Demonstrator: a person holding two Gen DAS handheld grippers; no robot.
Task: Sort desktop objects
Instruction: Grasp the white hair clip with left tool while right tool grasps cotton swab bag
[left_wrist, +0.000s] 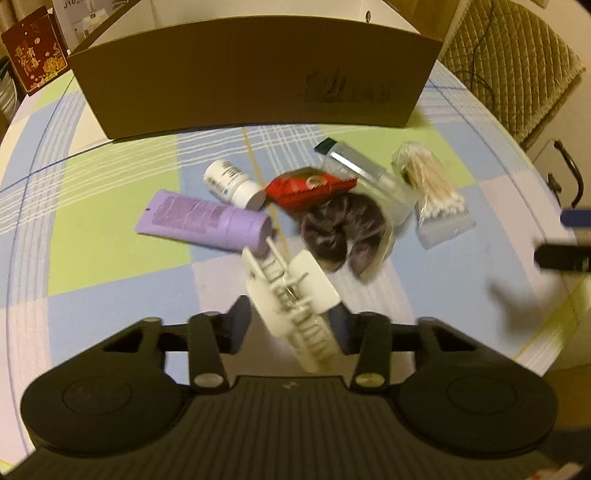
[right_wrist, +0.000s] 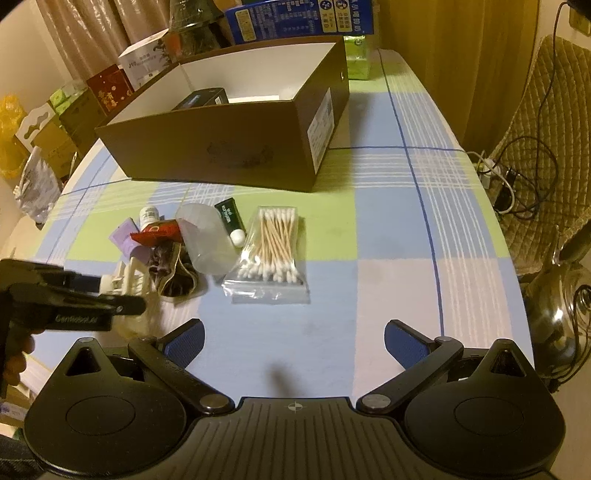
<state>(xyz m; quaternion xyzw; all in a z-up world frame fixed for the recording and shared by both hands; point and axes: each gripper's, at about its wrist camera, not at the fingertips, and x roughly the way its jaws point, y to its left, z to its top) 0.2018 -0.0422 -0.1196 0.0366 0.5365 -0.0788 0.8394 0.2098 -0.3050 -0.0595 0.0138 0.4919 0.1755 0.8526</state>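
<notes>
Left gripper (left_wrist: 291, 314) pinches a white claw hair clip (left_wrist: 291, 295), its fingers pressed in on the clip's body; the clip is ivory plastic with a row of teeth and a metal spring, tilted, held just above the tablecloth (left_wrist: 110, 258) at the near edge of the clutter. Right gripper (right_wrist: 293, 343) hangs spread wide with nothing between its blue pads (right_wrist: 402, 345), over a bare patch of cloth. Just beyond the clip lies a purple tube (left_wrist: 205, 221), on its side, its cap end close to the clip's upper tip. A white pill bottle (left_wrist: 232, 182) lies behind the tube, touching a red snack packet (left_wrist: 306, 188). The packet overlaps a dark furry scrunchie (left_wrist: 340, 229) on a cream card. A clear plastic container (right_wrist: 207, 240) lies on its side against the scrunchie, with a small dark green tube (right_wrist: 231, 221) with a white cap beside it. A zip bag of cotton swabs (right_wrist: 271, 251) sits to the right, slightly apart from the pile. Behind everything stands an open brown cardboard box (right_wrist: 221, 147), white inside, holding a dark box (right_wrist: 201, 99).
</notes>
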